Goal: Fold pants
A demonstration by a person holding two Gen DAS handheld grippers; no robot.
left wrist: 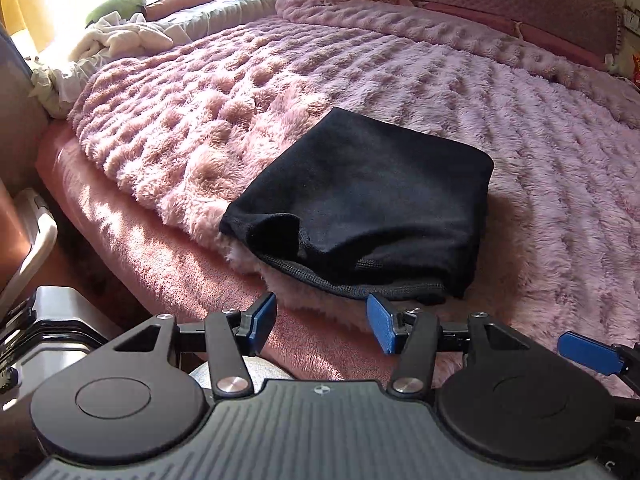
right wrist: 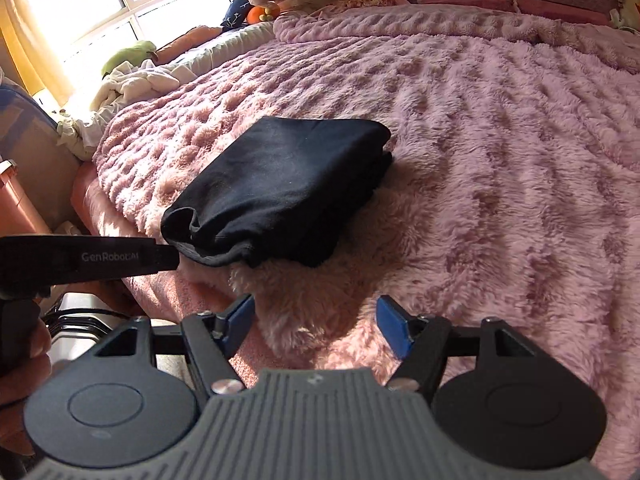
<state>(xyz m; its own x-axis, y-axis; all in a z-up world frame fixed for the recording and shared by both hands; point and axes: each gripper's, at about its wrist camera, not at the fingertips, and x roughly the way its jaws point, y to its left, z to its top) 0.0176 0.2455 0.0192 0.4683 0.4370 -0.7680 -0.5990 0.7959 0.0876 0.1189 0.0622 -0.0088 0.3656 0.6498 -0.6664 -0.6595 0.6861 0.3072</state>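
Left tongs (left wrist: 322, 322) and right tongs (right wrist: 316, 326) gaping empty, tilted down short of folded black pants (left wrist: 360, 204)

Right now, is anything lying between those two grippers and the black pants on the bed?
Nothing visible. Only bare pink fuzzy blanket lies between the open left gripper and the folded black pants, and likewise ahead of the open right gripper. Neither gripper touches them.
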